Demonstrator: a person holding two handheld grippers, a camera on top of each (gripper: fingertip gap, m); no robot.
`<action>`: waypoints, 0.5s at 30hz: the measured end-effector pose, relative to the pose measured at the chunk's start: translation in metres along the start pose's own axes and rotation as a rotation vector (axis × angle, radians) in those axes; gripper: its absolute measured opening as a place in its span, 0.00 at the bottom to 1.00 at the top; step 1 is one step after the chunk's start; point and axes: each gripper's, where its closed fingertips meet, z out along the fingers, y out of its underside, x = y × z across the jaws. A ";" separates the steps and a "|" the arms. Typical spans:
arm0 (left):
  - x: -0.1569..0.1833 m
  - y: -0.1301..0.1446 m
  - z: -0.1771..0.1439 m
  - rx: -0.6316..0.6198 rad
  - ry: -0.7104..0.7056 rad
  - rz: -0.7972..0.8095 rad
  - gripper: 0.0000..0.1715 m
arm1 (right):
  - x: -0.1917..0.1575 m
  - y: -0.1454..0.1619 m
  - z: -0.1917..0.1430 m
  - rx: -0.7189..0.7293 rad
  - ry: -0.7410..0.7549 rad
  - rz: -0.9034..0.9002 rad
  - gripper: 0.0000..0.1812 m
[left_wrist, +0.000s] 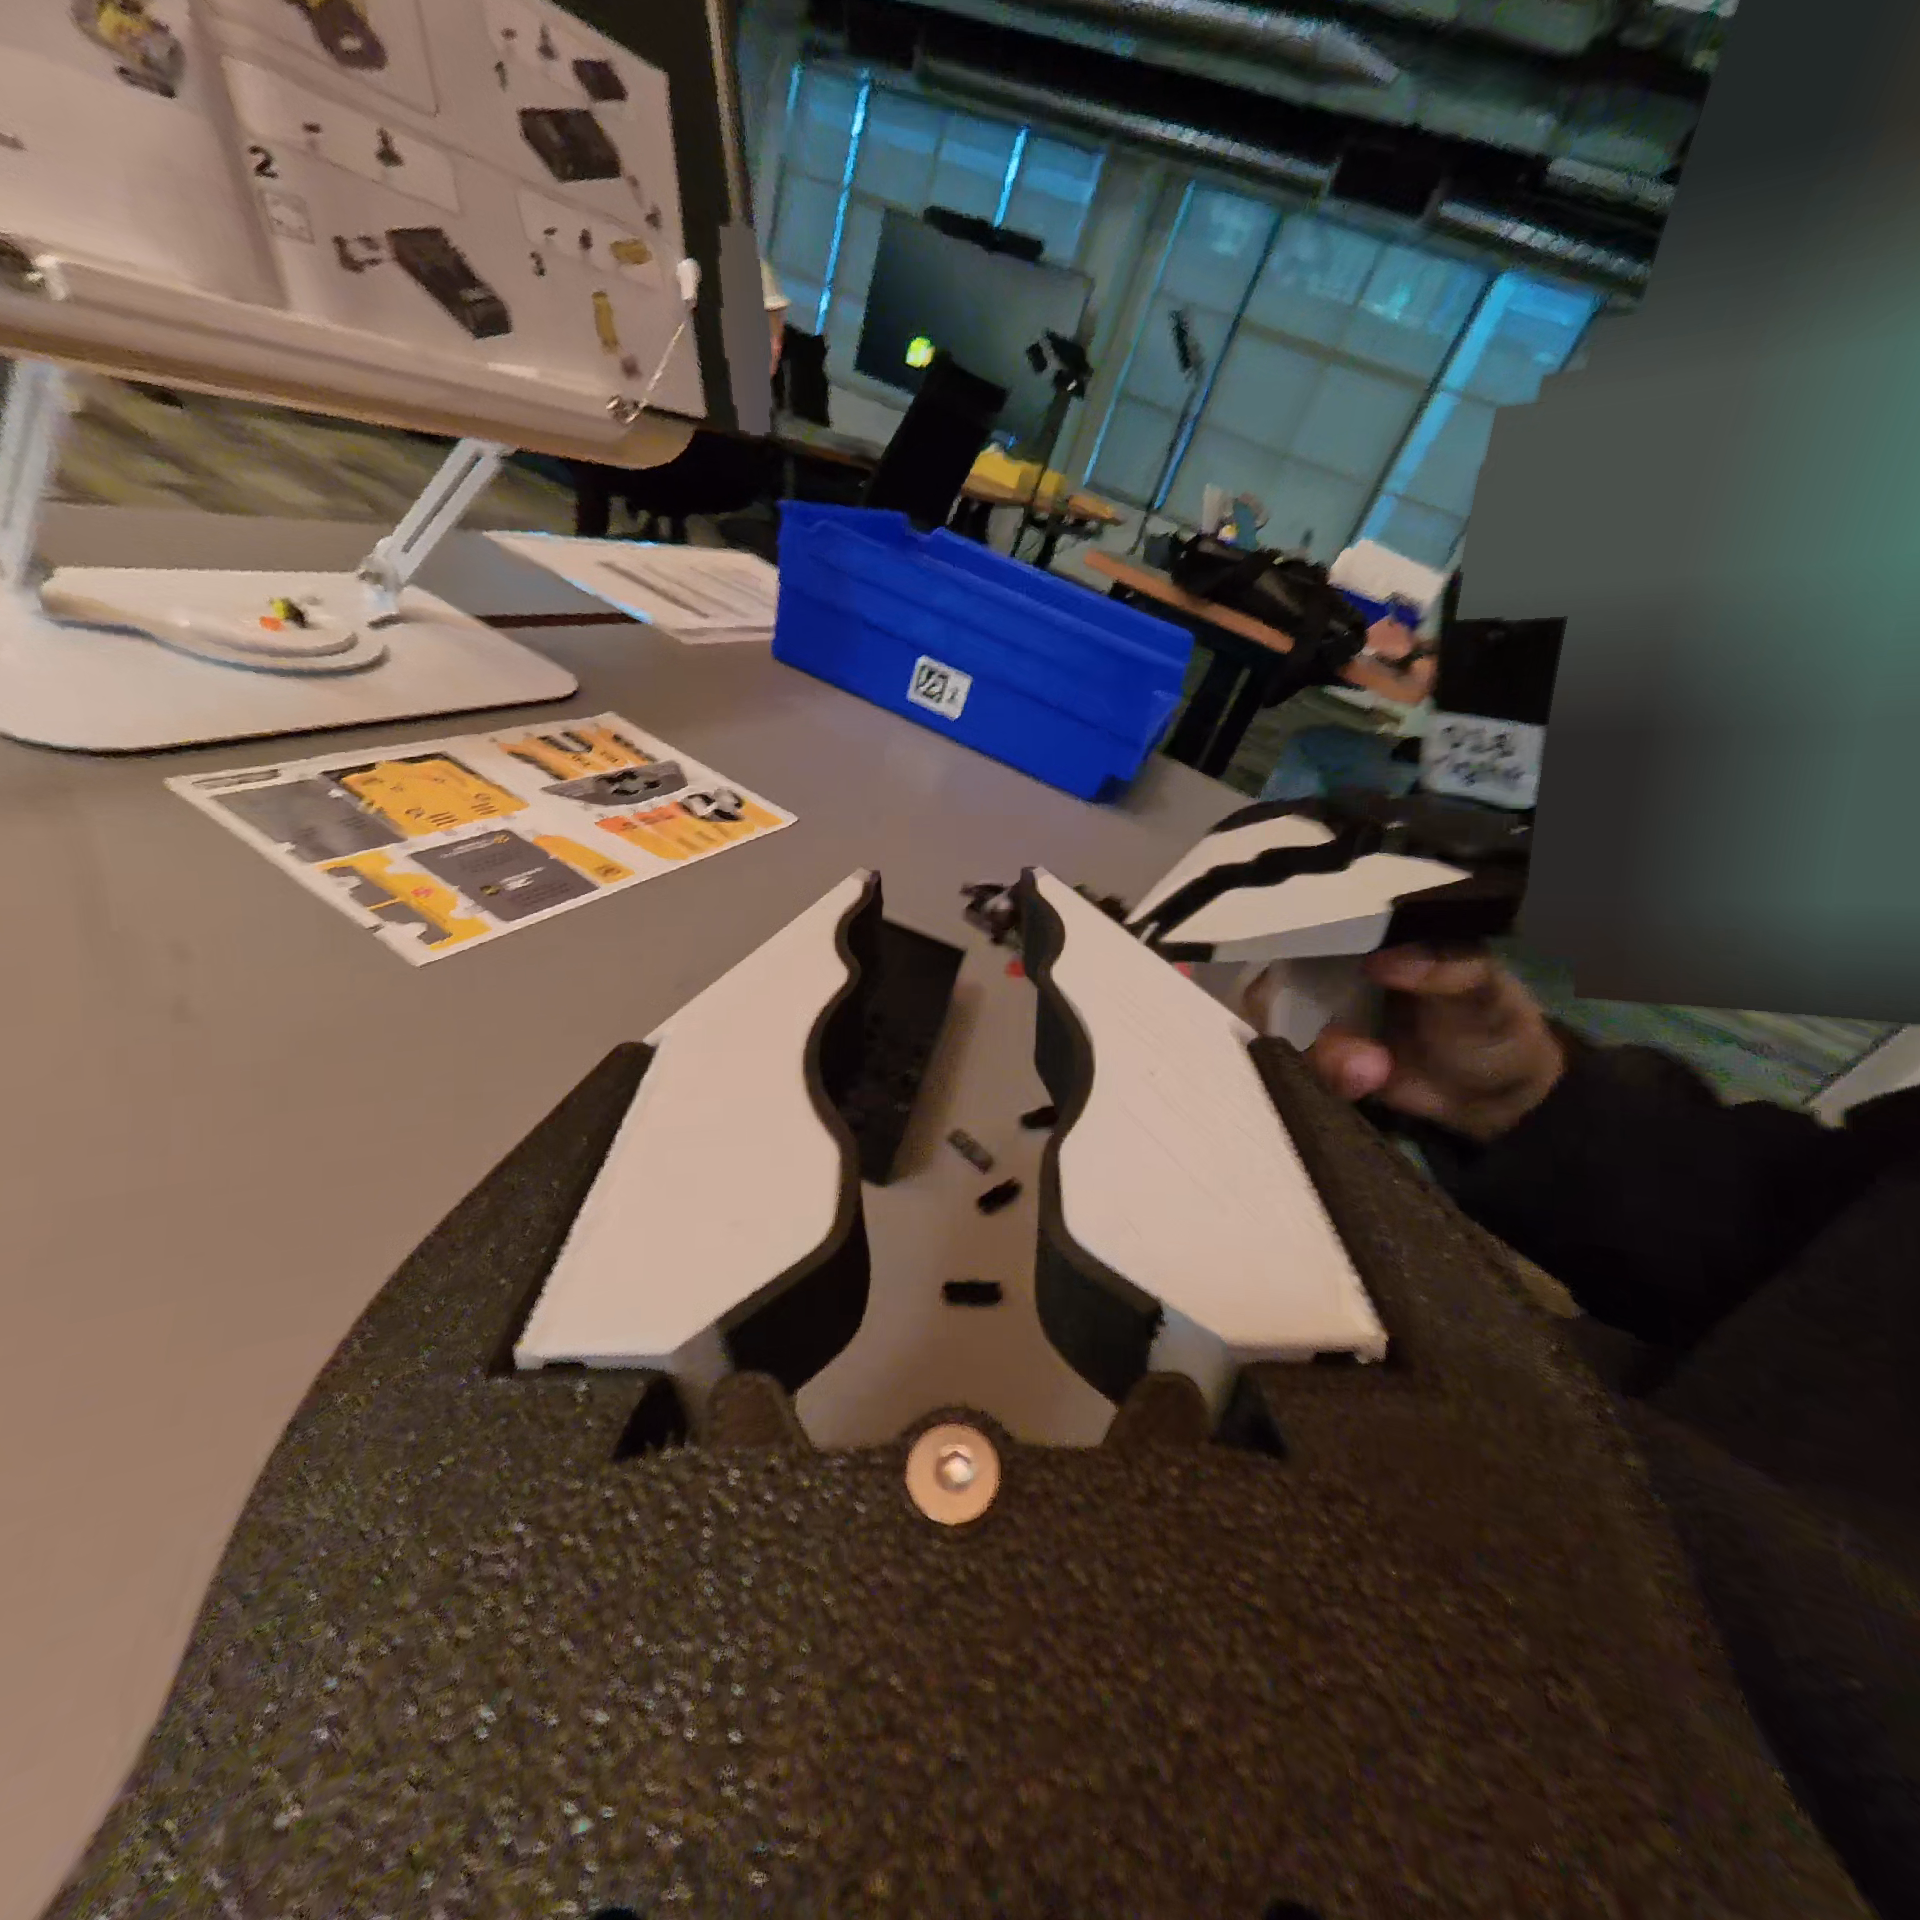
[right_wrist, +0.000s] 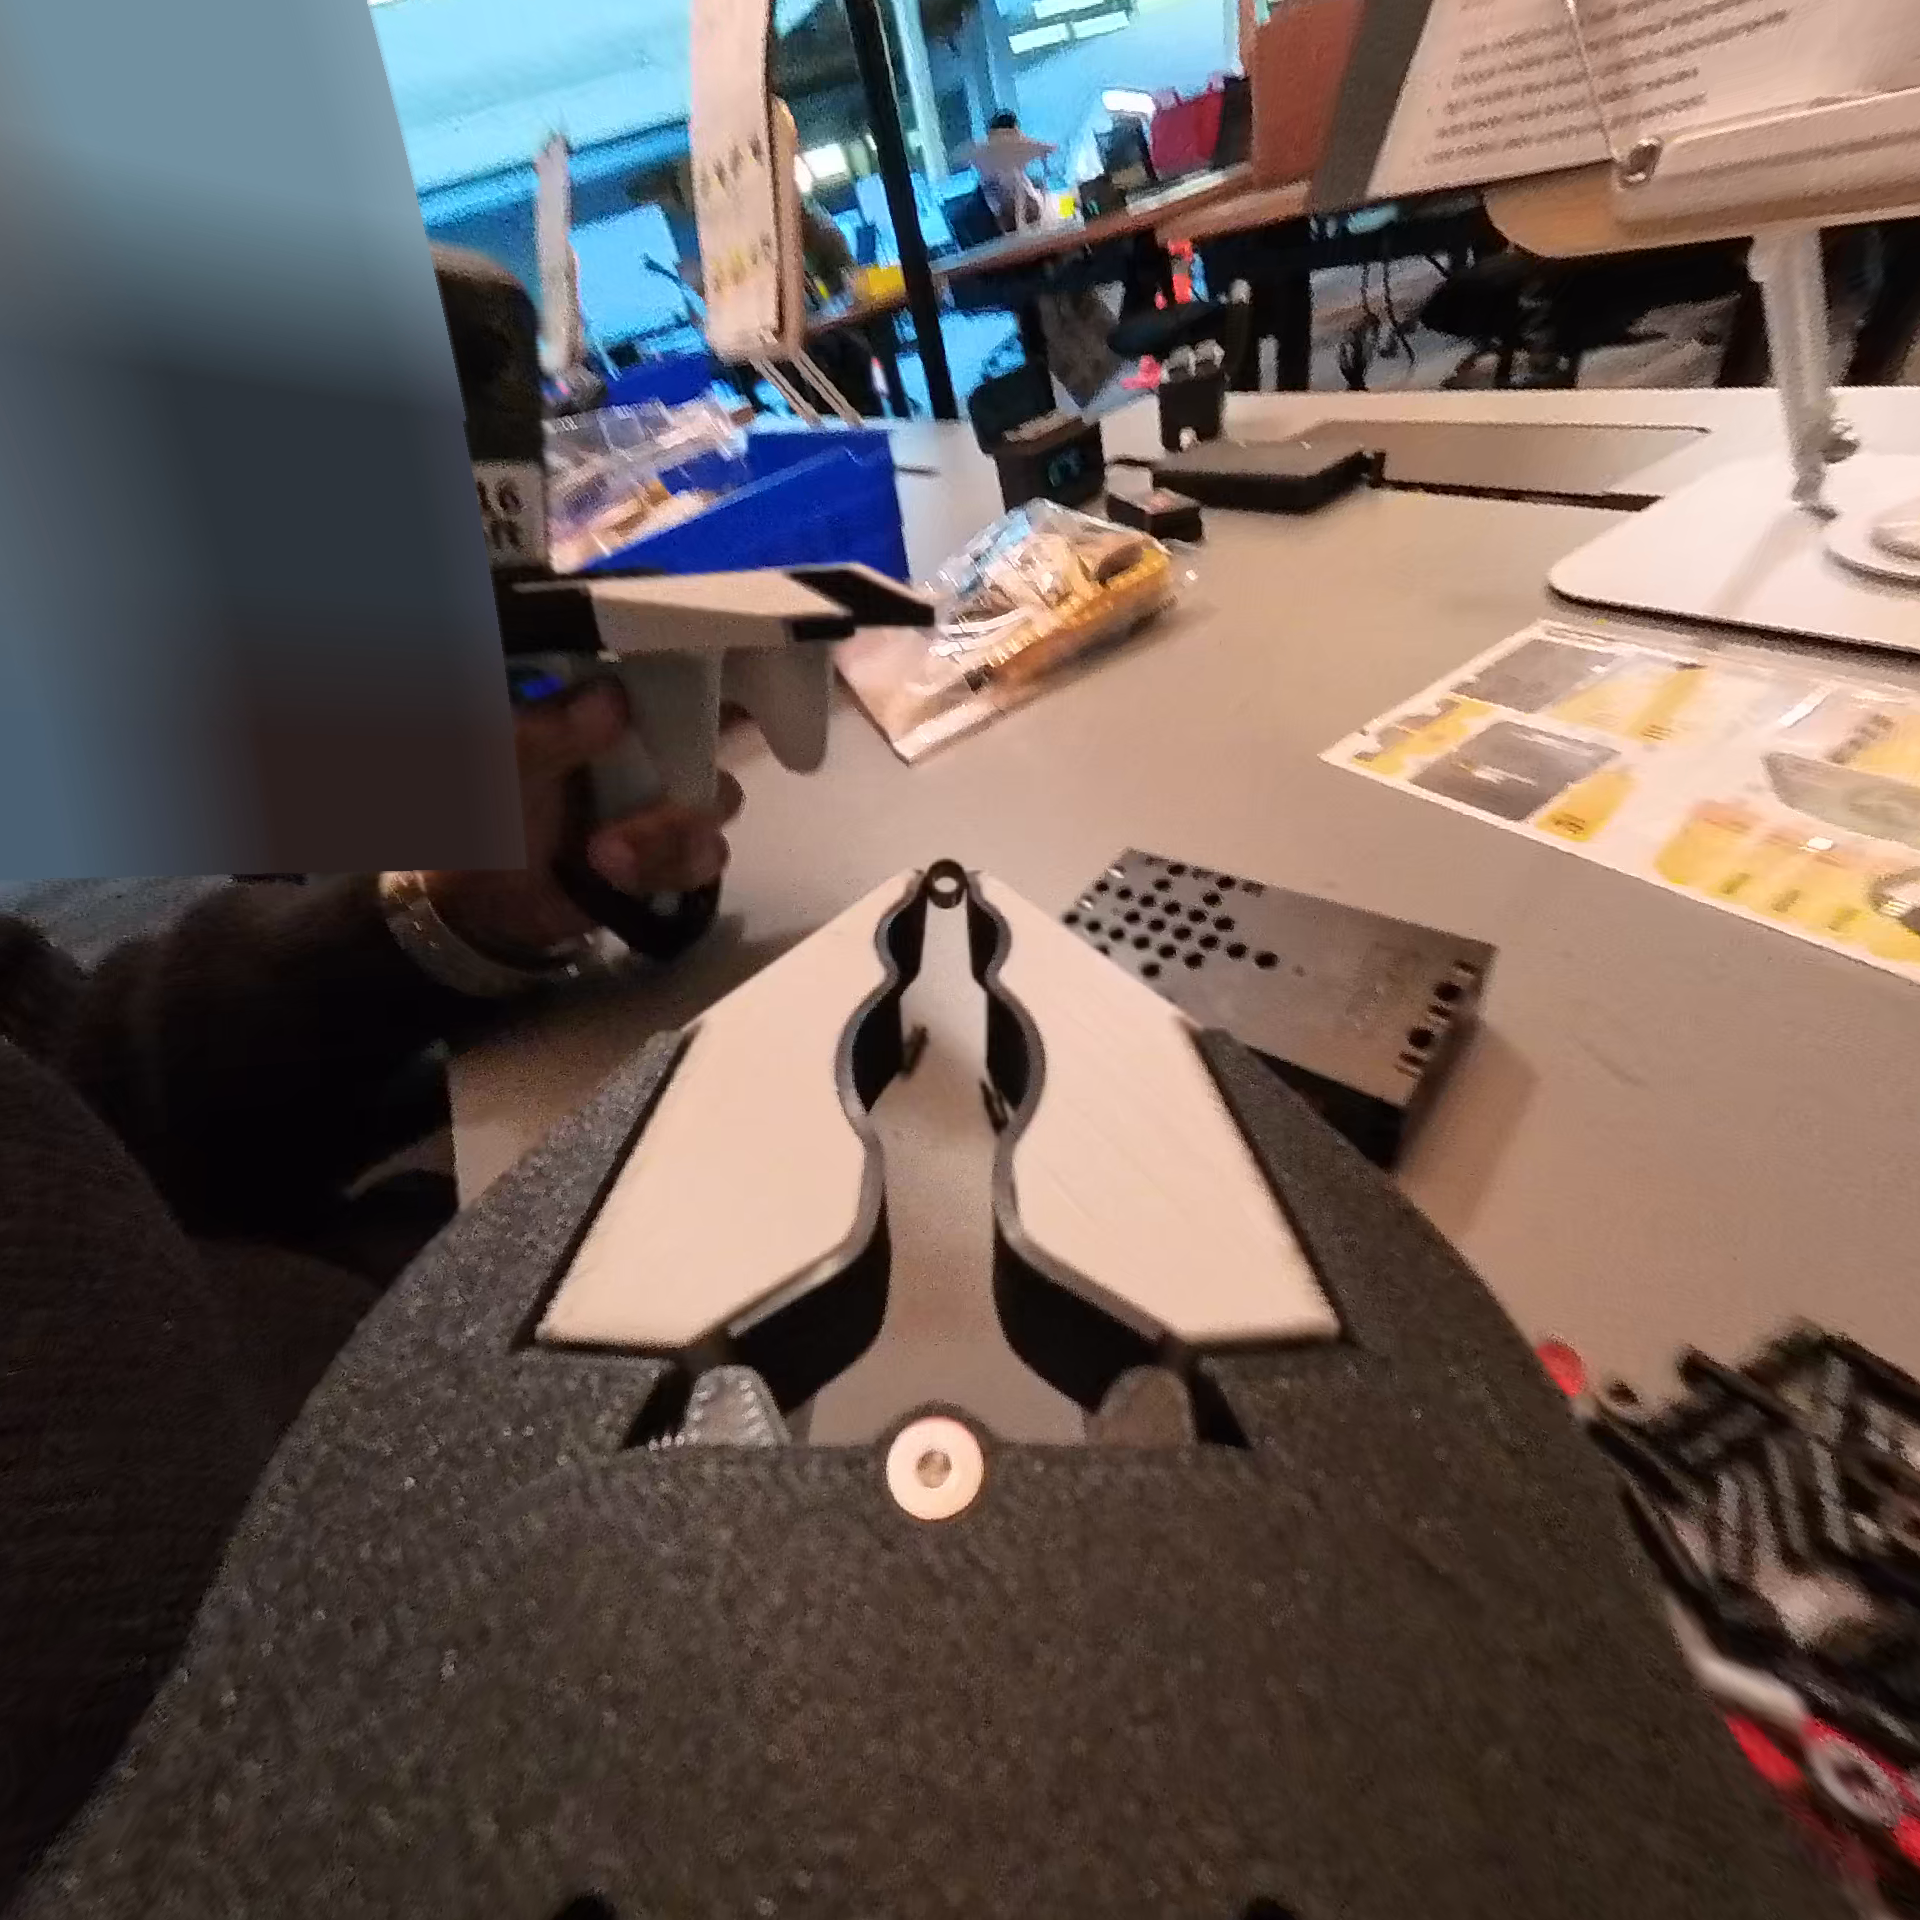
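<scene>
Now, the right claw is pinching tight, tips clamping a tiny black ring, or so it is looking from here. The ring is sitting right at the very tip, clear of the table. Just off the claw's right side a black plate full of holes is lying flat, close to the right finger, though I cannot tell whether it is touching. Farther right a sticker sheet is lying flat, and low on the right a blurred black-and-red bag is crowding the edge.

Meanwhile the left claw is gaping wide and gripping nothing. Small black pins are lying scattered on the table between its fingers, and a black block is sitting against the inside of its left finger. Ahead and to its right a hand is holding the other claw, angling in towards its tips. Beyond, a blue bin is standing ahead, with a stand off to the left propping up a booklet.
</scene>
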 end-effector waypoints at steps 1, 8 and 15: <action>0.006 -0.002 0.002 0.018 0.026 -0.017 0.15 | -0.002 -0.004 0.004 0.028 -0.024 0.019 0.04; 0.022 0.004 0.007 -0.001 0.067 0.028 0.15 | -0.011 -0.017 0.001 0.157 -0.109 0.034 0.04; 0.029 0.014 0.011 -0.057 0.072 0.112 0.15 | -0.007 -0.009 0.005 0.110 -0.091 0.045 0.04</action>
